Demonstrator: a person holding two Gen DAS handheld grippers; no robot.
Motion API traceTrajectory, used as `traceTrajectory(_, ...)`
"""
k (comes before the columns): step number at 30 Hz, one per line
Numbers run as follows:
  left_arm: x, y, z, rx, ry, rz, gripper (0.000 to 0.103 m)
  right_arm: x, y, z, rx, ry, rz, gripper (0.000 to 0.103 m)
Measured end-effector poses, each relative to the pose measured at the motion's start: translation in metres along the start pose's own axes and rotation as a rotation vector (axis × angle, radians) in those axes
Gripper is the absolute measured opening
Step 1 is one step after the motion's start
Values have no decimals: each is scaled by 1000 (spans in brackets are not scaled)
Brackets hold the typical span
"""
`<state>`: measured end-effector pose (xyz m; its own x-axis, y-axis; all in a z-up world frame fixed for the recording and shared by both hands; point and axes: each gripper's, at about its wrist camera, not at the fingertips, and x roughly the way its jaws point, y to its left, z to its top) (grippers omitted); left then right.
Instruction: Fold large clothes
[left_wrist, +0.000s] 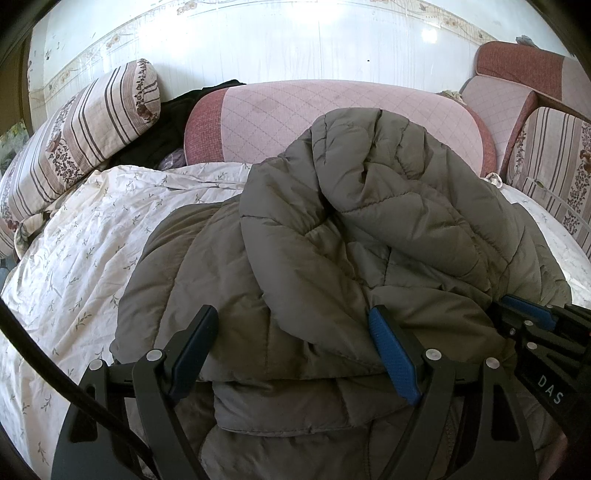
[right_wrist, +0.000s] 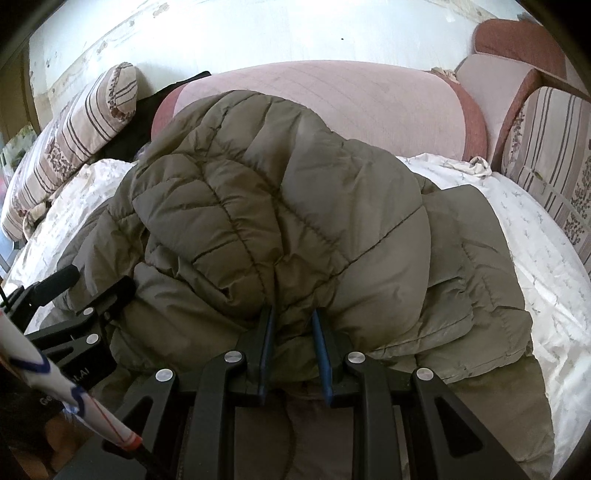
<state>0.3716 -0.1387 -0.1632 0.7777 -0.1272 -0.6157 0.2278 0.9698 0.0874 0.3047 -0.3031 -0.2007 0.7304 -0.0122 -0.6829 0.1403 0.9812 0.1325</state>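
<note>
Right tool (right_wrist: 291, 347) pinching olive quilted jacket (right_wrist: 280, 206), puffy, bunched

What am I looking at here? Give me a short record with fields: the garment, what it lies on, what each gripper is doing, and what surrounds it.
garment: olive-grey quilted puffer jacket, bunched and partly folded
surface: white floral bedsheet
left gripper: open, fingers either side of a jacket fold
right gripper: pinched shut on jacket fabric
behind: pink quilted cushion
left side: striped floral pillow
</note>
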Motion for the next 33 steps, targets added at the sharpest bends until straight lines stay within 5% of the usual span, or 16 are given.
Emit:
traceTrajectory(27, -6, -2, -1, 5, -8, -6, 83, -2, 1, -1, -24, 2, -21, 23)
traceTrajectory(33, -30, -5, 0, 17, -33, -17, 83, -26, 2, -1, -32, -11, -11, 31)
